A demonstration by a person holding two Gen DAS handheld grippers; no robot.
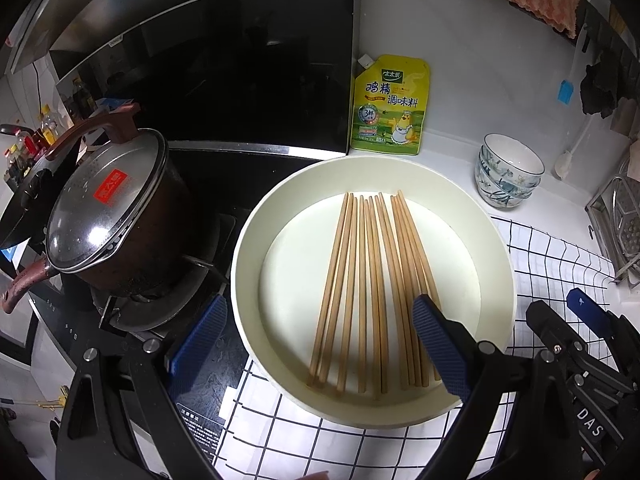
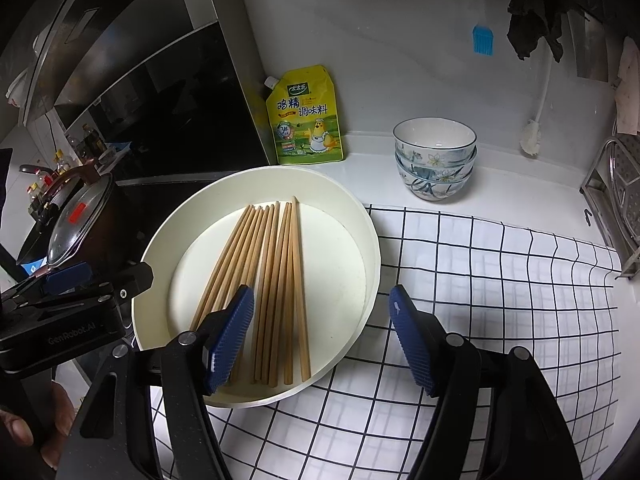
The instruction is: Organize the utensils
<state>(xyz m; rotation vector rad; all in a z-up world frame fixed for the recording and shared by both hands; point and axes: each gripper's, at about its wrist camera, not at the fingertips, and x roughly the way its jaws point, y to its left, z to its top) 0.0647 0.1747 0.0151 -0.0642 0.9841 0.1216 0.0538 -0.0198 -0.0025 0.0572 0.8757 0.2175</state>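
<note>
Your chopsticks (image 1: pixel 372 292) all lie in the white dish (image 1: pixel 256 240), which sits half on the checked cloth (image 1: pixel 552 256) and half over the edge of the black hob (image 1: pixel 224 184). They hold nothing else between them: the dish carries only sticks, a dozen or so, lying flat on its floor in a loose fan. Their long axis runs from you toward the back wall. The near ends are spread wide close to the near rim, and the far ends draw together toward the pouch (image 1: pixel 390 106). In the right view the same sticks (image 2: pixel 276 280) split into a left bunch leaning leftward as they come near you and a right bunch running almost straight.

Your left gripper (image 1: pixel 316 348) stands wide apart, gripping nothing: one finger hangs outside the dish over the hob, the other over the right-hand sticks; whether it touches them you cannot tell. Your right gripper (image 2: pixel 322 336) is also spread with nothing clamped: its left finger sits over the left bunch, its right finger over the cloth past the rim.

Behind the cloth, three patterned bowls (image 2: pixel 435 158) are nested in a stack, the top one showing nothing inside. On the burner at left a dark pot (image 1: pixel 120 216) is covered by a glass lid, its contents hidden
</note>
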